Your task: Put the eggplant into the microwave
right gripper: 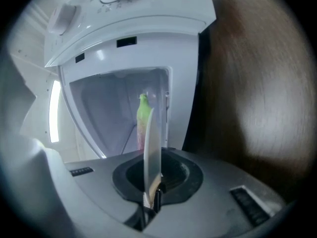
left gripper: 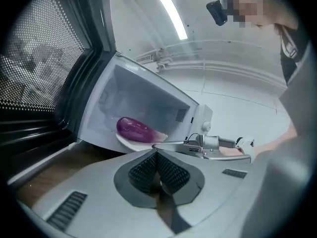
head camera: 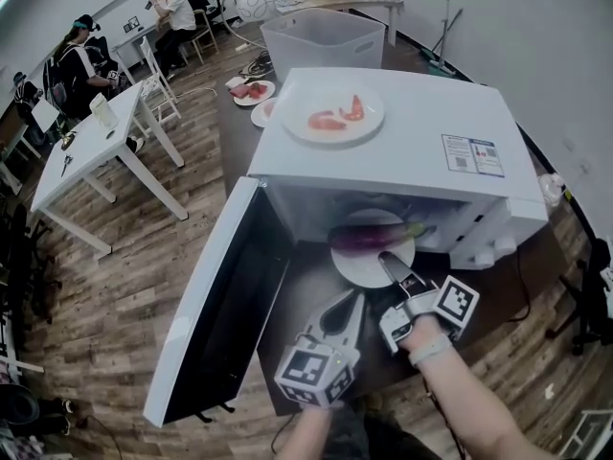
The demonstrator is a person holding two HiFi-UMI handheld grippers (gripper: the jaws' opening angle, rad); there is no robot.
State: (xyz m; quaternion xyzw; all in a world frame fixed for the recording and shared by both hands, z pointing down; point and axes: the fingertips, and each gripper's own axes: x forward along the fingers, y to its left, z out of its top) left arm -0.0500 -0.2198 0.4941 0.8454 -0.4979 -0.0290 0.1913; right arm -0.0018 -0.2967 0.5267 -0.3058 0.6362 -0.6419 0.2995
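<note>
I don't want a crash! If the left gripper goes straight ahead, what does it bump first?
Probably the rim of the white plate, where the right gripper pinches it; depth is unclear.

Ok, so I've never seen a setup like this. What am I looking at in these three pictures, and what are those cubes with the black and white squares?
There is no robot here. A person holds a two-jaw gripper in each hand, and the marker cubes are part of those grippers. The wide picture comes from a camera on the person's head, looking down. The other two come from cameras riding on each gripper, looking along its jaws.

A white microwave stands with its door swung open. The right gripper is clamped on the rim of a white plate, which carries a purple eggplant at the microwave's opening. The left gripper is shut and empty beside it. A second plate with pink food sits on top.
</note>
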